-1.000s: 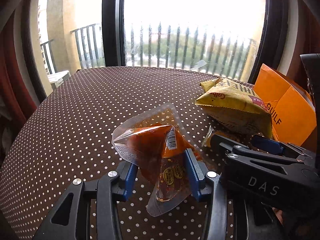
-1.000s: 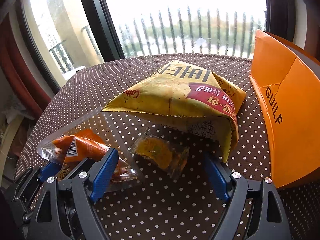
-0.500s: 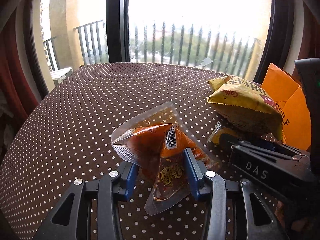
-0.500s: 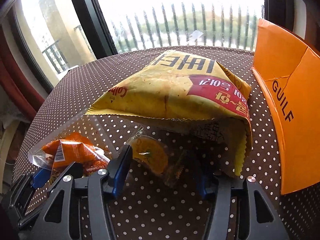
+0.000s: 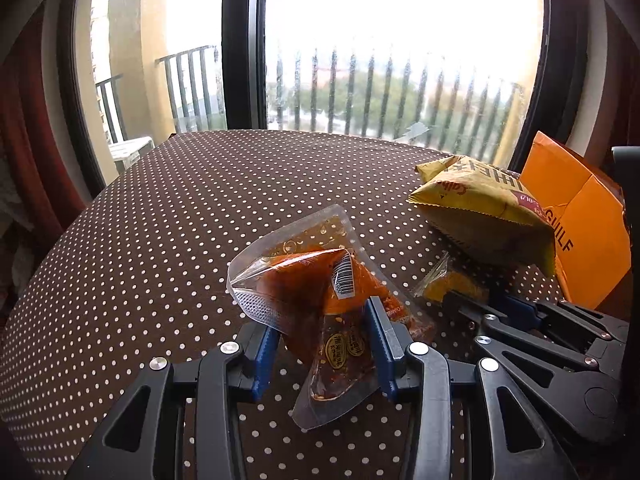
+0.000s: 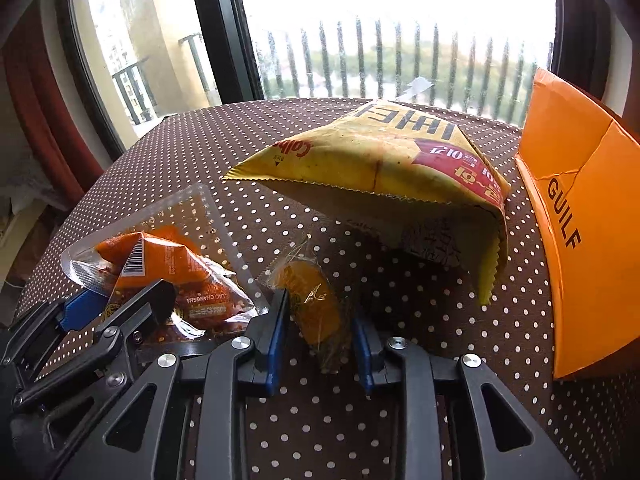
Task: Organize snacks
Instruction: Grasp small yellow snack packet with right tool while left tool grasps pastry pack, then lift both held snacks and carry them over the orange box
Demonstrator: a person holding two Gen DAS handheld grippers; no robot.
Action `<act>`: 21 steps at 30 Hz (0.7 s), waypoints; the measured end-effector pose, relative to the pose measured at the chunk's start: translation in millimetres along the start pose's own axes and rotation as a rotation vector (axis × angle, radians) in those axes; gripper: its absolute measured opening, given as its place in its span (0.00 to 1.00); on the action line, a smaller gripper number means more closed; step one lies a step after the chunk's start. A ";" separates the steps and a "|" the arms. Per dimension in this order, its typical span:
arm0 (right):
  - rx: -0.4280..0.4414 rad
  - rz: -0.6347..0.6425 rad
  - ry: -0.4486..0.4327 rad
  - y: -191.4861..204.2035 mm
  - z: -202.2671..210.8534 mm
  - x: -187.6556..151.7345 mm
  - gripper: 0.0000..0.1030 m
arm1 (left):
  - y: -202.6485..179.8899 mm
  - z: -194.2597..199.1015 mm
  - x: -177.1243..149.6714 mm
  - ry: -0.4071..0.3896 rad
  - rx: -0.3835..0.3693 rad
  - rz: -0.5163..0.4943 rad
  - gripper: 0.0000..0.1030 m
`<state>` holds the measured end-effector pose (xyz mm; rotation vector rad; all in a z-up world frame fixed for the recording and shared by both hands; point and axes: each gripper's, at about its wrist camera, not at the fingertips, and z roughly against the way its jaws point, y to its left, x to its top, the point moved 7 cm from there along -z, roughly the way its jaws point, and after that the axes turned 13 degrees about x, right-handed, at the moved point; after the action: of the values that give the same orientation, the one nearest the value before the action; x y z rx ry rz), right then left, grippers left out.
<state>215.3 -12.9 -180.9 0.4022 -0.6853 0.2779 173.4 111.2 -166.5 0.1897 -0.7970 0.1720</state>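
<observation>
While clamped: left gripper (image 5: 322,350), blue pads pressed on both sides of clear plastic pouch of orange-red spicy snack (image 5: 320,292), pouch lifted at a tilt over brown white-dotted tablecloth (image 5: 160,240).
Right gripper (image 6: 318,340): jaws just closing, pads now against small clear-wrapped yellow snack (image 6: 314,300) between them.
Yellow crinkled chip bag (image 6: 380,160): on the cloth just behind the small snack, overhanging it.
Orange cardboard box marked GUILF (image 6: 580,220): far right, beside the chip bag.
</observation>
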 end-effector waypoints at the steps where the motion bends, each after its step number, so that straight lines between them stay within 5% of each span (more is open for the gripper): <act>1: -0.002 0.000 -0.007 -0.4 5.3 -3.1 0.31 | -0.3 2.1 -0.8 -0.005 0.004 -0.001 0.41; 21: -0.001 -0.010 -0.093 -9.1 72.6 -19.4 0.30 | -33.4 51.9 -10.6 -0.053 -0.050 -0.023 0.29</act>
<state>164.1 -55.7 -145.1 0.4199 -0.7746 0.2504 137.7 65.8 -142.1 0.1570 -0.8506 0.1258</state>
